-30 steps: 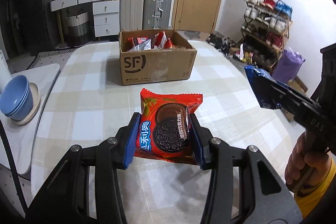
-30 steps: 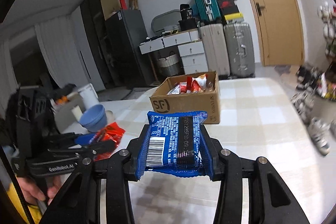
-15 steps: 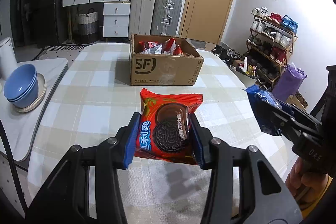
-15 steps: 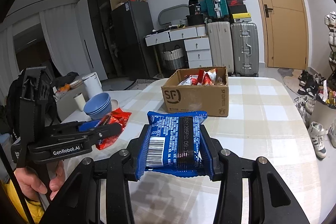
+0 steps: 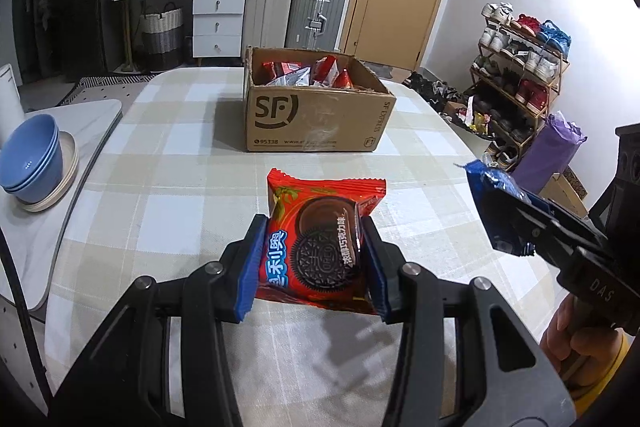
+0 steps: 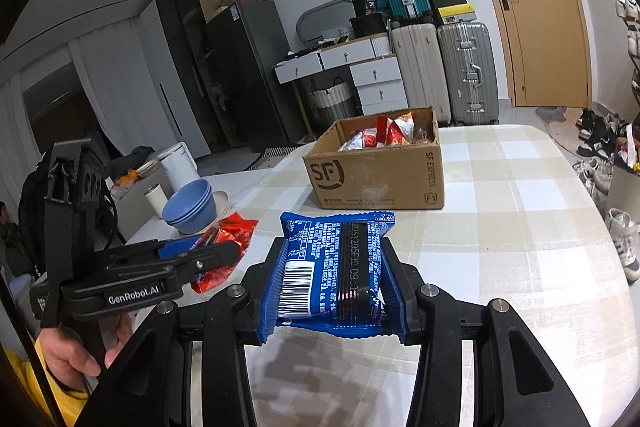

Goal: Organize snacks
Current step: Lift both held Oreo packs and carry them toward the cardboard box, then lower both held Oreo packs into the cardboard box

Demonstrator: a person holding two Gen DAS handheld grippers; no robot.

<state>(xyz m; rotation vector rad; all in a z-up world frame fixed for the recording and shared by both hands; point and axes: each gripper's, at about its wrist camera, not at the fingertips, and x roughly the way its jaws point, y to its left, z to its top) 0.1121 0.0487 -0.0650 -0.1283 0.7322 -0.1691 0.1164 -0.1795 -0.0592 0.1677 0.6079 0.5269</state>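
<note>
My left gripper is shut on a red Oreo packet and holds it above the checked table. My right gripper is shut on a blue Oreo packet, also held above the table. The right gripper with the blue packet shows at the right of the left wrist view. The left gripper with the red packet shows at the left of the right wrist view. An open SF cardboard box with several snack packets inside stands ahead of both grippers, also in the right wrist view.
Stacked blue bowls on a plate sit on a side counter at the left. A shoe rack and purple bag stand beyond the table's right edge. Suitcases and drawers line the far wall.
Both grippers, each holding its packet, have moved closer to the SF box and closer to each other. The box looks larger now.
</note>
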